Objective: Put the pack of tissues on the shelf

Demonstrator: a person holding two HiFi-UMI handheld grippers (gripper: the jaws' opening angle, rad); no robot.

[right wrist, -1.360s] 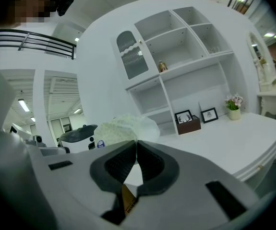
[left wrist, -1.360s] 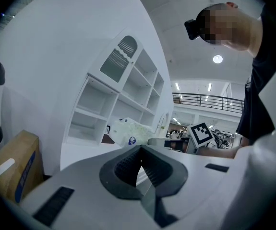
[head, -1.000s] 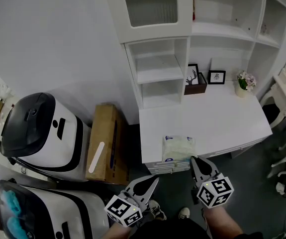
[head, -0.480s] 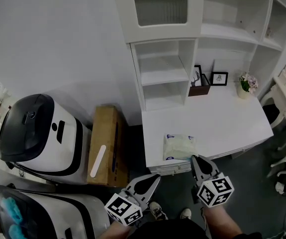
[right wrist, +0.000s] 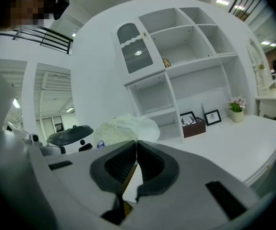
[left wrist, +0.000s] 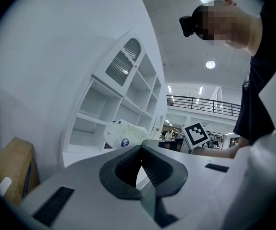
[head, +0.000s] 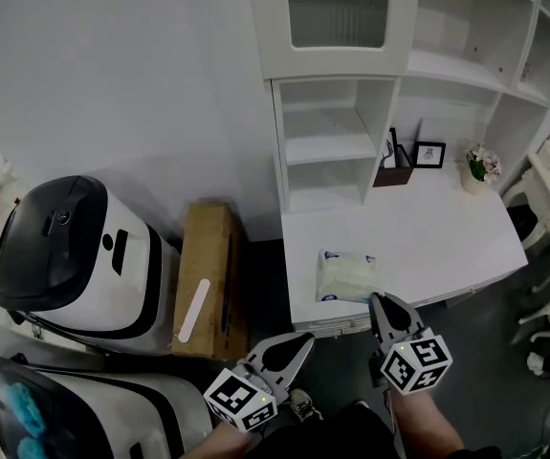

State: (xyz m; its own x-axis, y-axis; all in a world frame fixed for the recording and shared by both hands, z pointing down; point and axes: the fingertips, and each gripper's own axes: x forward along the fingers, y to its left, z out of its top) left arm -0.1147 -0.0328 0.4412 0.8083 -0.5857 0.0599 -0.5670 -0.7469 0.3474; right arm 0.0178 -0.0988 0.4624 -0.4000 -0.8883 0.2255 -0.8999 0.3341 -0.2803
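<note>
**Soft pack lies at the counter's front edge, both claws closed**

The pack of tissues [head: 346,275] lies flat on the white counter [head: 451,232], near its front left corner and well below the open shelf [head: 327,147] of the white unit. The right claw [head: 381,301] has its jaws pressed together, with the tips right at the pack's near right corner. Nothing bulky sits between them, and I cannot tell whether they nip a fold of wrapper. The left claw [head: 302,338] is also pressed together and empty. It hangs off the counter's front edge, apart from the pack.

The pack looks light and pillowy: thin, glossy film over soft paper, puffed in the middle. It will likely squash under the jaws instead of resisting, and the film may slip or stretch if held only by a corner. The safer hold seems to be across a short side, with the jaws spread wide and then closed deep over the body, so the pack does not droop or swing on the lift to the shelf.
</note>
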